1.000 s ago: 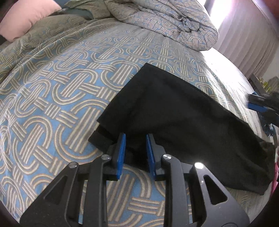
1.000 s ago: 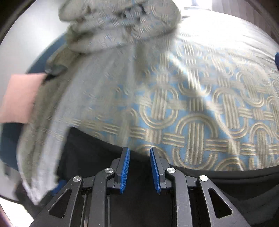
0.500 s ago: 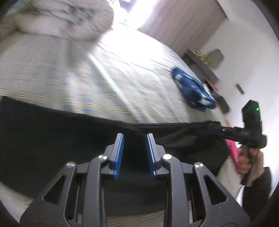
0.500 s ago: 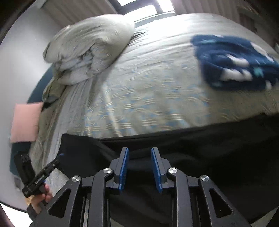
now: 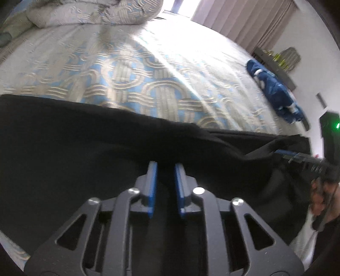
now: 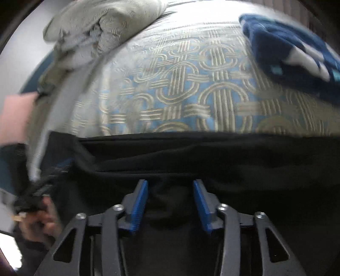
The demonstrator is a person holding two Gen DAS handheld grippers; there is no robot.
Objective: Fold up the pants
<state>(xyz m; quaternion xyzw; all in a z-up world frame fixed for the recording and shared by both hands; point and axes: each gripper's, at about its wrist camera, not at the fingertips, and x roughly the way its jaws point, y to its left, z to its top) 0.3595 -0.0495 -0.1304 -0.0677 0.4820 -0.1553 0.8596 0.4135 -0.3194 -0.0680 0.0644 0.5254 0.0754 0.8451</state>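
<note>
The black pants [image 5: 74,138] lie stretched across the patterned bedspread [image 5: 131,70], filling the lower half of both views [image 6: 233,157]. My left gripper [image 5: 165,169] is shut on a fold of the black fabric, which fills the narrow gap between its blue pads. My right gripper [image 6: 170,186] has its jaws spread wide, with pants fabric loose between and beneath them. The right gripper also shows at the right edge of the left wrist view [image 5: 297,158], at the pants' far end. The left gripper appears blurred at the left of the right wrist view [image 6: 40,186].
A bundled quilt [image 5: 95,10] sits at the head of the bed, also in the right wrist view [image 6: 102,27]. A dark blue patterned garment [image 5: 274,89] lies on the bed's right side [image 6: 293,53]. A pink pillow [image 6: 12,118] is at the left. Curtains [image 5: 244,19] hang behind.
The right gripper's jaws have opened wide from nearly closed. Both grippers have dropped closer to the bed, and the pants edge now sits lower on the bedspread.
</note>
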